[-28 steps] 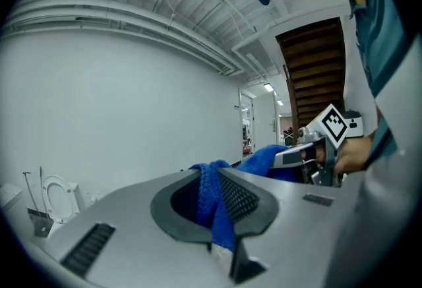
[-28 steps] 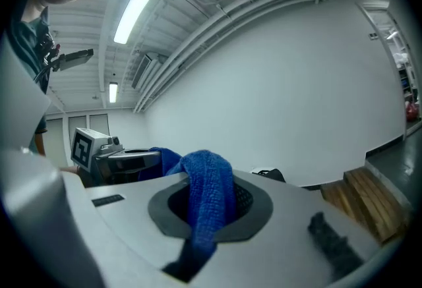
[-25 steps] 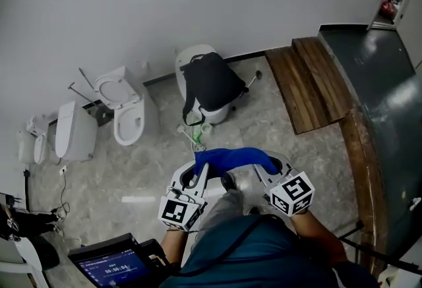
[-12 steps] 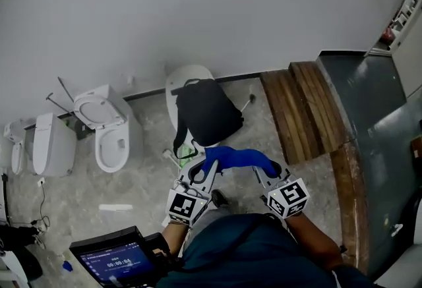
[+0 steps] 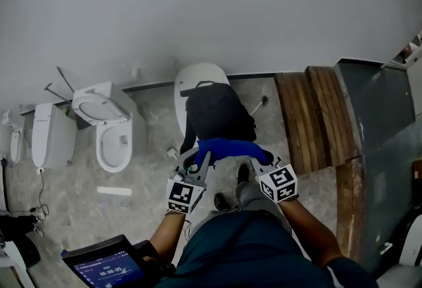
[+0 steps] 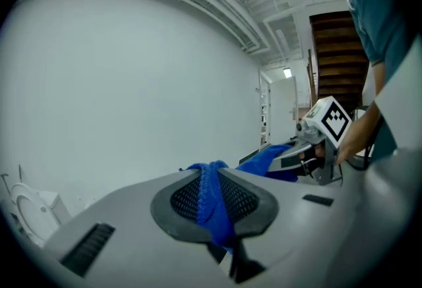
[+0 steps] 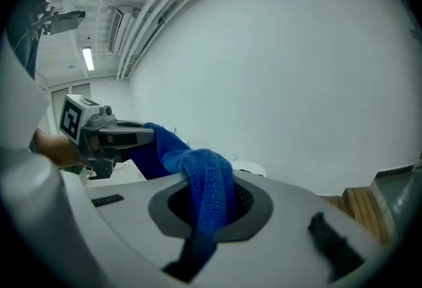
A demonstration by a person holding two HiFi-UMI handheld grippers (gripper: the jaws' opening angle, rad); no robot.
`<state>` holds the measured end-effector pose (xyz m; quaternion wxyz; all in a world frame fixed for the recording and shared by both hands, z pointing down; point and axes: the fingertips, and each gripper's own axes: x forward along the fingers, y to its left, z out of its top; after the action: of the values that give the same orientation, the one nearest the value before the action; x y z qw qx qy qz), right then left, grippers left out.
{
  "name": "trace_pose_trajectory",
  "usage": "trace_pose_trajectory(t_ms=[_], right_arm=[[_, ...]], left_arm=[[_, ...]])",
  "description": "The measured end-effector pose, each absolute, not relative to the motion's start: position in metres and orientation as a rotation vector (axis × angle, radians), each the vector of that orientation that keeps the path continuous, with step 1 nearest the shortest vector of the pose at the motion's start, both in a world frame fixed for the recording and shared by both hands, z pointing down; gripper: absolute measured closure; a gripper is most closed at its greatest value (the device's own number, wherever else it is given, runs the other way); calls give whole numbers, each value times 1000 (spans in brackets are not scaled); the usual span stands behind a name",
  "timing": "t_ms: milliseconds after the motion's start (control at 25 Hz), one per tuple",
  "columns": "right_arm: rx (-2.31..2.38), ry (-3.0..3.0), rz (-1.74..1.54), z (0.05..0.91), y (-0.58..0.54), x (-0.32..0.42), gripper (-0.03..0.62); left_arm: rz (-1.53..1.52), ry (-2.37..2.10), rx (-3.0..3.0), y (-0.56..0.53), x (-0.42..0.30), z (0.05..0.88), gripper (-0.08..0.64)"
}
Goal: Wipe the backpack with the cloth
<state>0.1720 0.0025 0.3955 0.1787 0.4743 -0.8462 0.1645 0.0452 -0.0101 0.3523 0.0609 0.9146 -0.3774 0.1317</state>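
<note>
A black backpack (image 5: 216,112) rests on a white toilet (image 5: 198,78) against the wall. A blue cloth (image 5: 228,147) is stretched between my two grippers, just in front of the backpack's lower edge. My left gripper (image 5: 196,161) is shut on the cloth's left end, which shows pinched between the jaws in the left gripper view (image 6: 214,204). My right gripper (image 5: 262,160) is shut on the other end, and the blue cloth (image 7: 208,198) hangs through its jaws in the right gripper view. From these views I cannot tell whether the cloth touches the backpack.
Another white toilet (image 5: 112,125) with its seat up stands to the left, with a urinal (image 5: 49,135) beyond it. Wooden planks (image 5: 313,115) lie on the floor to the right beside a dark platform (image 5: 382,115). A tablet screen (image 5: 99,267) shows at lower left.
I have stepped closer to the backpack. Both grippers, still holding the cloth stretched between them, have moved forward until the cloth lies by the backpack's lower edge.
</note>
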Motion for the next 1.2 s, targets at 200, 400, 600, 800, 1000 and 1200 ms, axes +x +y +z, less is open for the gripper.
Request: trace_pose_trajectory(t_ms=[200,400,600,800,1000,1200], right_arm=[[1192,-2360,564,458,-68,168,574],[1046,-2285,601,538,-157,169,574],[931,-2191,458,622,-237,153,574],[779,-2062,256,695,-293,137,574],[485,-1930,196,743,-271,129,574],[290,-1918,183,740,-194,122,574]], left_arm=[[589,-1174,2623,-70,37,426,518],[721,-1189,2399,-147,29,515,518],[849,-1239,2289,-225,18,599,518],[1032,-1211,2182,-275,5,683,518],[1195,-1099,2133,-268,-6,726,518],[1231,-978,2170,-206,10,731,518]])
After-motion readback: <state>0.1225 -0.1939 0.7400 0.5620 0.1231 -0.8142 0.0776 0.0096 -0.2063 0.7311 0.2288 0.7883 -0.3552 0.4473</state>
